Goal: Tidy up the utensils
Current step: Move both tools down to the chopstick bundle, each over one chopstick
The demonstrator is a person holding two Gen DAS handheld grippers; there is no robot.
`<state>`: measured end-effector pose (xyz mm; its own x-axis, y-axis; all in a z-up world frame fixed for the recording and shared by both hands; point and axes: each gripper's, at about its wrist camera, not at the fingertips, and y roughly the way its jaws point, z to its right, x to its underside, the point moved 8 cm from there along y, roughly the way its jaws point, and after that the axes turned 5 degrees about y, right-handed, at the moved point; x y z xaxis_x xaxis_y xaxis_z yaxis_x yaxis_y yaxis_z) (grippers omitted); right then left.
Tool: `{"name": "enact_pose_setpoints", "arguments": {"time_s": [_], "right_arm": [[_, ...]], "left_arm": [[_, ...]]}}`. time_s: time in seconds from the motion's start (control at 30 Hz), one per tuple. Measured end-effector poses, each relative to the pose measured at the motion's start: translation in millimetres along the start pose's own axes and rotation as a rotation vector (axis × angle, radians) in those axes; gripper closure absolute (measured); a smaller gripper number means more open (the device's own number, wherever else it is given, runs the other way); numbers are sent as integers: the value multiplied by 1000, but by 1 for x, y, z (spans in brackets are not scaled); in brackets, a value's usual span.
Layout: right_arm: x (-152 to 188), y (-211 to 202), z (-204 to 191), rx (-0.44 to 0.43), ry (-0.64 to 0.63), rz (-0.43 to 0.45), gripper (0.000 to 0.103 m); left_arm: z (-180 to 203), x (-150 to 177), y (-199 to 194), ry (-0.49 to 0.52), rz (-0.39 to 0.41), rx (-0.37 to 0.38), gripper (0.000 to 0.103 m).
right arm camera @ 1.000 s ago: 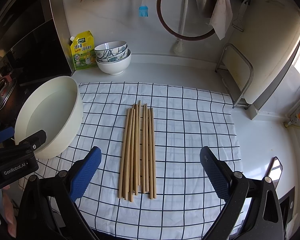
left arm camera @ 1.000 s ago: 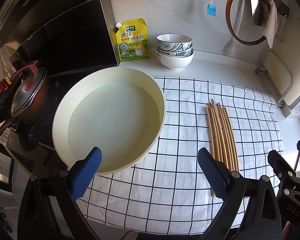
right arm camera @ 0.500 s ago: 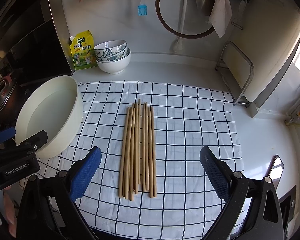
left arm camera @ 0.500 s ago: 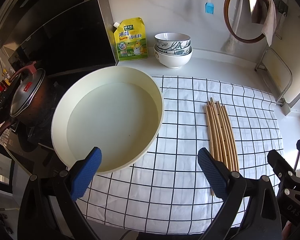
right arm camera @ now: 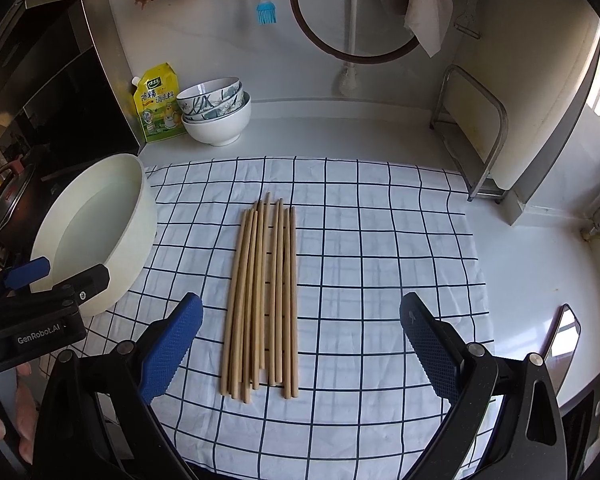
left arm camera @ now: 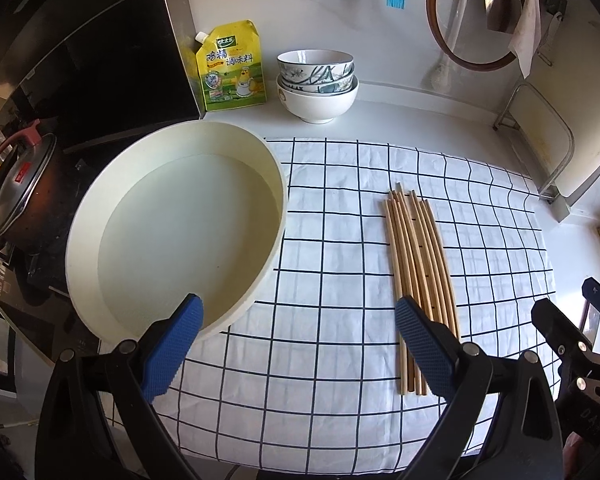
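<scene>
Several wooden chopsticks (right arm camera: 262, 296) lie side by side in a bundle on a white checked cloth (right arm camera: 380, 264); they also show in the left wrist view (left arm camera: 418, 272). My right gripper (right arm camera: 300, 344) is open and empty, hovering above the near ends of the chopsticks. My left gripper (left arm camera: 298, 344) is open and empty, above the cloth between the cream basin (left arm camera: 172, 236) and the chopsticks. The left gripper shows in the right wrist view (right arm camera: 40, 300) beside the basin (right arm camera: 96, 232).
Stacked bowls (right arm camera: 216, 110) and a yellow seasoning pouch (right arm camera: 156, 102) stand at the back wall. A lidded pot (left arm camera: 20, 196) sits on the stove at left. A metal rack (right arm camera: 476, 136) stands at right. A blue brush (right arm camera: 266, 12) and a round frame hang on the wall.
Both views have shifted slightly, with the scene sitting a little lower and nearer in the frames. The chopsticks and basin have not moved. Both grippers stay open.
</scene>
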<state>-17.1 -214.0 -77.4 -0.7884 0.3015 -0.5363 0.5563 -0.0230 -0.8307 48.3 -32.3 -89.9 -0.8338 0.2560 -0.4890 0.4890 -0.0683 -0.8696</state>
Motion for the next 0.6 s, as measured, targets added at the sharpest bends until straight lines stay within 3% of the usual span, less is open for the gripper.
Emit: {"name": "enact_pose_setpoints", "arguments": {"time_s": [0.43, 0.6], "right_arm": [[18, 66, 18, -50, 27, -41, 9], [19, 91, 21, -7, -7, -46, 9]], "left_arm": [[32, 9, 63, 43, -62, 26, 8], [38, 16, 84, 43, -78, 27, 8]]}}
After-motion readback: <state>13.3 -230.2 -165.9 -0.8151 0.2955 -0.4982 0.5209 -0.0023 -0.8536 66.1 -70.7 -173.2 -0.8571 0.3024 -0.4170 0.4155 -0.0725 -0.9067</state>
